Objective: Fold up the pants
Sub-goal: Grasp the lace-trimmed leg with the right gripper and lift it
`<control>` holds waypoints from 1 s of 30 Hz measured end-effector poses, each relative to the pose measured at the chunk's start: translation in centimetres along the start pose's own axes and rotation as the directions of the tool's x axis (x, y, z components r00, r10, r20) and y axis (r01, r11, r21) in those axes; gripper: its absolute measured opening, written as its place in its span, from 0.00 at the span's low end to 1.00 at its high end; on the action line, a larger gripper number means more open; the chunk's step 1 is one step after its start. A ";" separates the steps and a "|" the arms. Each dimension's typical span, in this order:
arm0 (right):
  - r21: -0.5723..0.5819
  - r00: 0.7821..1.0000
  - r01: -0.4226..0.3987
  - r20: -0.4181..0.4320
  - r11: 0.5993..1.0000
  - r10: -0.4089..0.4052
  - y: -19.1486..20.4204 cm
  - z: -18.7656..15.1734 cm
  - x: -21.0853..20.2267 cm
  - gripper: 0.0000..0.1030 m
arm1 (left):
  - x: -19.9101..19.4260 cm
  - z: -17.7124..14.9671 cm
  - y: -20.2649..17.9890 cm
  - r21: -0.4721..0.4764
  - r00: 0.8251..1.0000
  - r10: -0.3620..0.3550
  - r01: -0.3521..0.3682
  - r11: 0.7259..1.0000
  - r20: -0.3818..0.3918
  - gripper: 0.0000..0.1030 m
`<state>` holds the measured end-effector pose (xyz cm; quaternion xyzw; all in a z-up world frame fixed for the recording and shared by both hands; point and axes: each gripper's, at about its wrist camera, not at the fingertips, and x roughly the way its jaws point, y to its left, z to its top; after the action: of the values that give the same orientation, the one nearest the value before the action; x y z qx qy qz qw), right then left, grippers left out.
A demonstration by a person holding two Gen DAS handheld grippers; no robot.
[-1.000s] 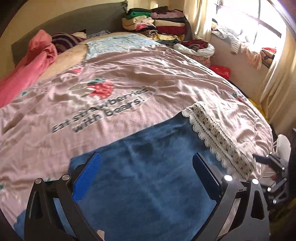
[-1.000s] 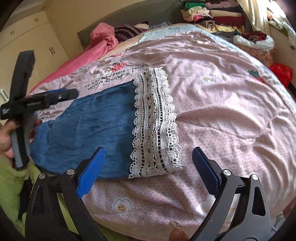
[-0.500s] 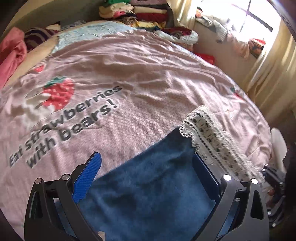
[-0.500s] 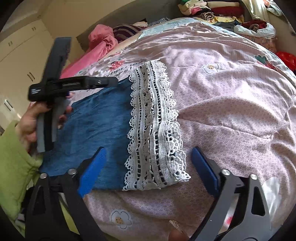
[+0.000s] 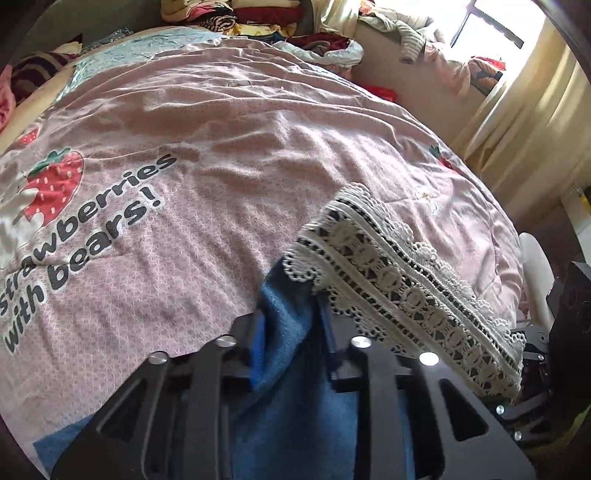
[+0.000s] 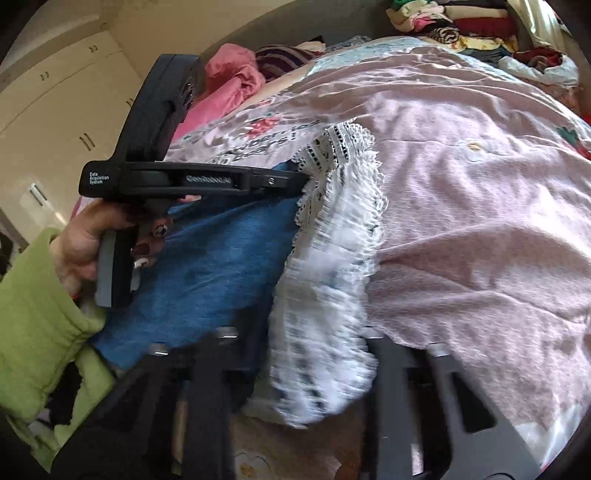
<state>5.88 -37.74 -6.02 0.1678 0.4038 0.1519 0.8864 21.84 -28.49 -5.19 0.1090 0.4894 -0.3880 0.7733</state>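
Bed under pink strawberry duvet; curtained window. Blue pants lie crosswise, lace hem rightward. Left gripper, right gripper: jaws closing on fabric.

1. Pink bedspread printed with a strawberry fills the middle of the frame.
2. Stacked folded clothes sit at top centre.
3. Cream curtain hangs at right.
4. Pale cupboards stand upper left.
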 end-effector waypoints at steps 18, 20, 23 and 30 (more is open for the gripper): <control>-0.245 0.998 -0.043 0.032 0.969 0.053 10.3 2.0 -1.8 0.14 | -7.8 -3.2 3.7 -0.143 0.960 -0.104 0.145 0.979 0.260 0.11; -0.272 0.998 -0.055 0.023 0.961 0.064 11.7 2.1 -1.5 0.14 | -8.8 -4.1 4.5 -0.161 0.954 -0.097 0.147 0.976 0.283 0.11; -0.318 0.997 -0.076 -0.001 0.945 0.080 14.1 1.9 -0.5 0.14 | -10.2 -5.8 5.7 -0.199 0.944 -0.074 0.144 0.969 0.321 0.13; -0.445 0.993 -0.106 -0.100 0.889 0.068 19.8 -0.4 3.4 0.14 | -14.2 -11.9 10.8 -0.429 0.930 0.078 0.091 0.898 0.360 0.39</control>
<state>5.07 -18.57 -0.20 -0.0302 0.3856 0.2874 0.8762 18.34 -7.71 -1.40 -0.1445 0.4108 -0.2839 0.8543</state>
